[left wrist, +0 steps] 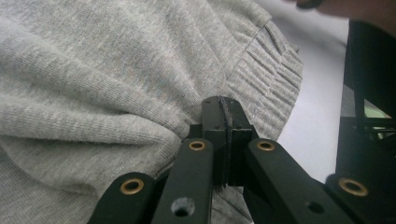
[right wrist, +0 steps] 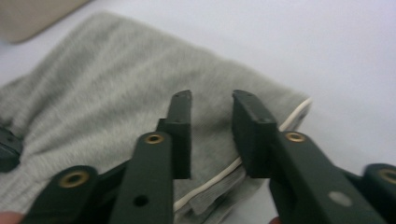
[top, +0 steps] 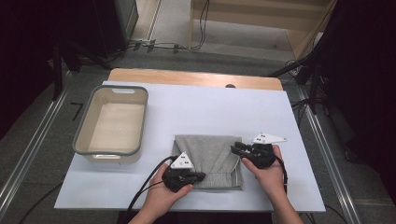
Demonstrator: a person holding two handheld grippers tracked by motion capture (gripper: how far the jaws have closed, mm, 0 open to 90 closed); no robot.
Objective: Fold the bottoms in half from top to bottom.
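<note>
Two grippers worked at one folded grey garment (top: 210, 161) that lay on the white table cover (top: 205, 112), near the front edge and a little right of centre. The left gripper (top: 198, 176) sat at the garment's front left corner; in the left gripper view its jaws were pressed together, with a fold of the knit cloth (left wrist: 93, 84) bunched against them and seemingly caught in their tips. The right gripper (top: 236, 148) stood at the garment's right edge, its jaws spread partly apart above the cloth (right wrist: 116, 79) with nothing pressed between the pads.

Bare white cover lay open behind the garment as far as the wooden strip (top: 196, 77) at the table's far edge, and a clear band ran along its right side. To the left, well apart from the garment, stood a tub (top: 84, 121), leaving open cover between the two. The front edge of the table was close to both hands.

The garment was soft ribbed knit, roughly rectangular, with a gathered elastic hem (left wrist: 266, 70) along its front edge and a pale cord (right wrist: 224, 175) showing at one folded corner. The tub was a smooth cream rectangle with rounded corners, a grey rim and a handle slot in its far wall.
</note>
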